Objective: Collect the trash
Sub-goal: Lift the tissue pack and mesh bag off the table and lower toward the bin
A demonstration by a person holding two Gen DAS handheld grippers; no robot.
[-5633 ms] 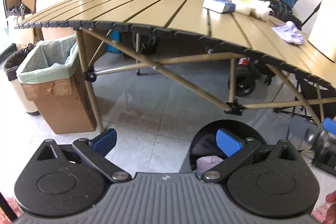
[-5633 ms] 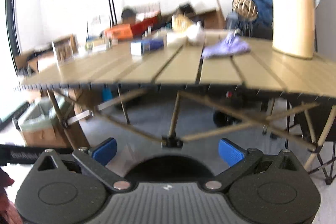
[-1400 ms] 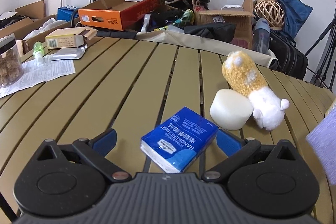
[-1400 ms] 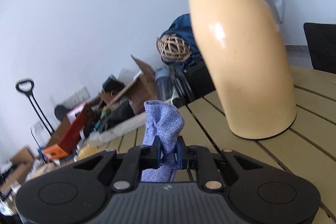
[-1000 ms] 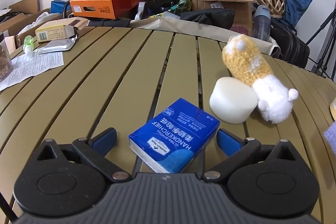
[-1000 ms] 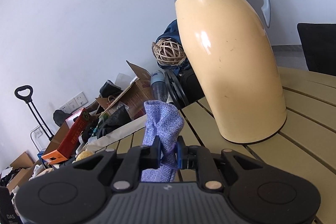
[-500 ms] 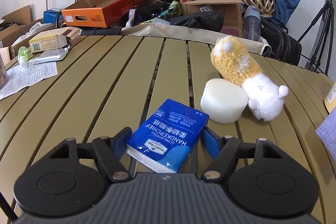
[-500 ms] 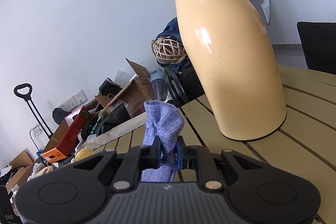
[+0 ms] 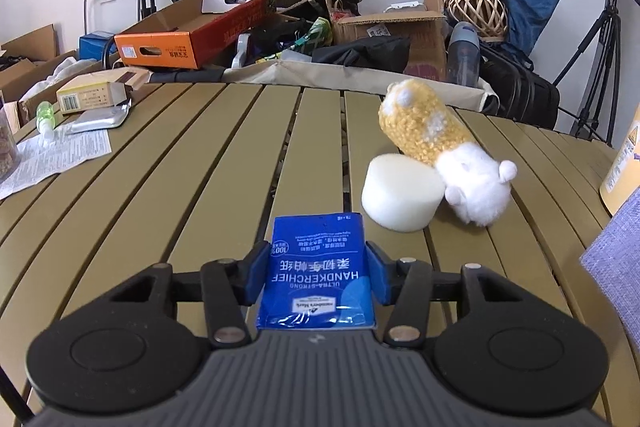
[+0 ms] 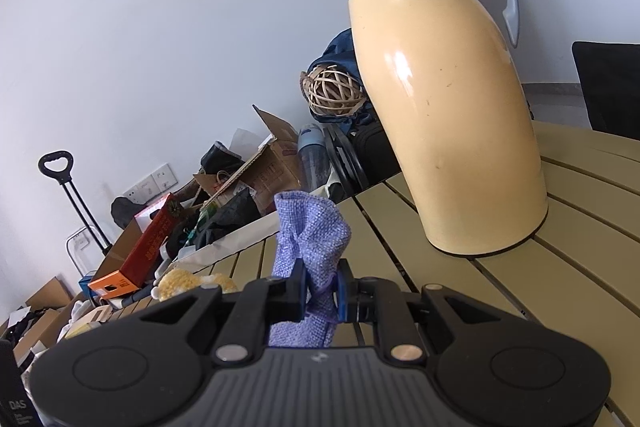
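My left gripper (image 9: pixel 316 277) has just been closing, and now its blue fingers (image 9: pixel 256 277) press both sides of the blue tissue pack (image 9: pixel 318 277). The pack lies on the brown slatted worktop (image 9: pixel 168 187). Just past it are a white foam block (image 9: pixel 400 197) and a fluffy yellow and white toy (image 9: pixel 444 151), touching each other. My right gripper (image 10: pixel 320 291) is squeezed tight on a crumpled purple cloth (image 10: pixel 310 239). A tall yellow jug (image 10: pixel 448 115) stands on the worktop near it.
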